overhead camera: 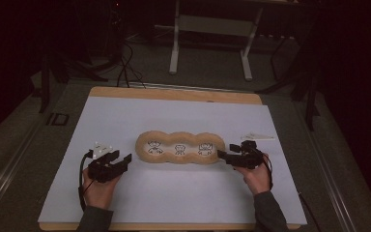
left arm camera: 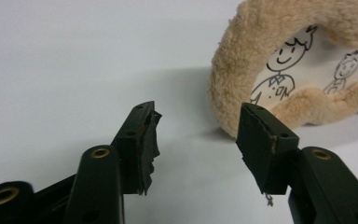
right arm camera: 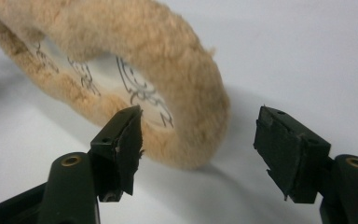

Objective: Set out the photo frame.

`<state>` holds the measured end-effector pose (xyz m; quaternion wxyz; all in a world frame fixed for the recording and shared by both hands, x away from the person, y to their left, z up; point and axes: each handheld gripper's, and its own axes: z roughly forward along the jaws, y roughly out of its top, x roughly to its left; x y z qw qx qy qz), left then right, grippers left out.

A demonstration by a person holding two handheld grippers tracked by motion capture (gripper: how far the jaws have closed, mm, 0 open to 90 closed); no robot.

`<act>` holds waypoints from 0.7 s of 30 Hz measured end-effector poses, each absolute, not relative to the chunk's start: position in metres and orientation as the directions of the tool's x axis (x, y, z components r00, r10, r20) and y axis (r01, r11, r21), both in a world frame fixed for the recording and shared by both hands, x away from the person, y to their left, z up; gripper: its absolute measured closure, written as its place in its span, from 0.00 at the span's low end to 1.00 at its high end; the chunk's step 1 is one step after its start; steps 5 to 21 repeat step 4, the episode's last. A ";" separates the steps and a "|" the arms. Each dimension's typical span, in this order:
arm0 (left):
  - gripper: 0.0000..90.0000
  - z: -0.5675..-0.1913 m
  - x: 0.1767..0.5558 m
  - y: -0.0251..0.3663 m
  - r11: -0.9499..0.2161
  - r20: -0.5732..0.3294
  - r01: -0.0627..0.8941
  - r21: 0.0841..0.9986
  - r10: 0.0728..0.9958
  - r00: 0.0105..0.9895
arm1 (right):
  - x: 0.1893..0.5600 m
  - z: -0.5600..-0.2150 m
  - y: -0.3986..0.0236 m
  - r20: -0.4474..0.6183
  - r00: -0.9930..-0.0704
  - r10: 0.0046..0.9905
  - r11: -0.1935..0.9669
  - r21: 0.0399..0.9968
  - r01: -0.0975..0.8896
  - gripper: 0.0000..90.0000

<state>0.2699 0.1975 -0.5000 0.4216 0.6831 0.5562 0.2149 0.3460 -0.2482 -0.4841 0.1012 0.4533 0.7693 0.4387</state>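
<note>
The plush tan mat [overhead camera: 179, 147] is lying flat near the middle of the pale blue sheet [overhead camera: 125, 121] that is covering the wooden table [overhead camera: 174, 93], its long side running left to right between your two hands. Its fluffy rim is framing three white panels, each showing a small line-drawn figure.

You are holding the left gripper [overhead camera: 121, 160] just off the mat's left end, pointing toward it. In the left gripper view [left arm camera: 198, 128] its jaws are standing well apart with only bare sheet between them, and the mat [left arm camera: 279, 65] is sitting just beyond the right-hand jaw, apart from it.

You are holding the right gripper [overhead camera: 226, 155] at the mat's right end, its tips reaching right up to the rim. In the right gripper view [right arm camera: 198, 123] its jaws are spread wide and are gripping nothing; the curved end of the mat [right arm camera: 168, 70] is lying just beyond them, nearer the left-hand jaw.

A small white piece [overhead camera: 258, 136] is resting on the sheet beyond your right hand [overhead camera: 256, 176].
</note>
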 end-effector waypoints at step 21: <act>0.49 -0.498 0.262 0.209 -0.116 -0.101 0.590 0.799 0.941 0.322 | 0.338 -0.488 -0.262 0.234 -0.565 0.792 0.207 0.767 0.608 0.35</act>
